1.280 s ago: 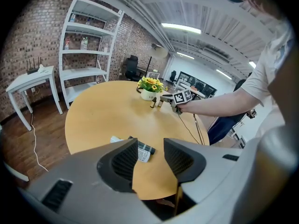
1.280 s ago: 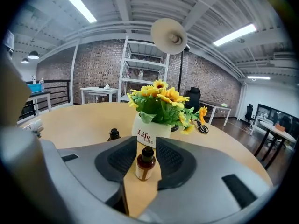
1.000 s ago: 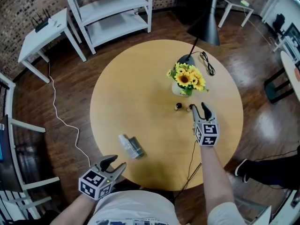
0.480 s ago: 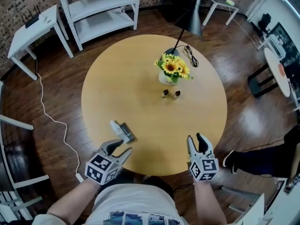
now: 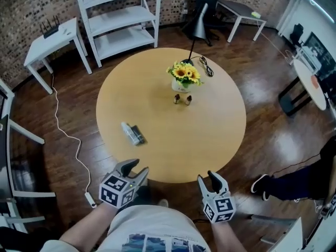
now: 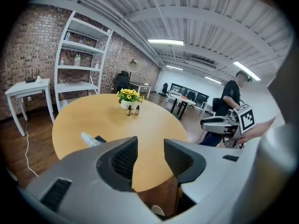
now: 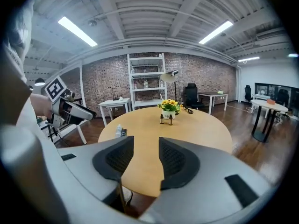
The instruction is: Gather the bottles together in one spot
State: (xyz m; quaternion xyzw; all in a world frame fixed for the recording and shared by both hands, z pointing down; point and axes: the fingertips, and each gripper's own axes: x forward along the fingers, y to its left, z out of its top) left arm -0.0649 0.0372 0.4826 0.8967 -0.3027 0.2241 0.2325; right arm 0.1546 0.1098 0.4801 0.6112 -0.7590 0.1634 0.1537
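Two small dark bottles (image 5: 177, 98) (image 5: 187, 99) stand upright side by side on the round wooden table (image 5: 210, 140), just in front of a white vase of sunflowers (image 5: 181, 77). A clear bottle (image 5: 128, 132) lies on its side at the table's left, with a dark flat thing against it. Both grippers hang off the table's near edge, far from every bottle. The left gripper (image 5: 134, 168) and the right gripper (image 5: 211, 178) are open and empty. The left gripper view shows the small bottles (image 6: 132, 110) and the lying bottle (image 6: 88, 139). The right gripper view shows them too (image 7: 166, 118) (image 7: 118, 131).
A black lamp (image 5: 198, 28) with its cable (image 5: 205, 66) stands behind the vase. A white shelf unit (image 5: 123, 14) and a white side table (image 5: 52, 38) stand beyond the table. A white cord (image 5: 68, 135) lies on the floor at left. Another person's leg (image 5: 294, 182) shows at right.
The right gripper has pulled back from the two small bottles to beyond the table's near edge. The whole view has backed away from the table. The bottles have not moved.
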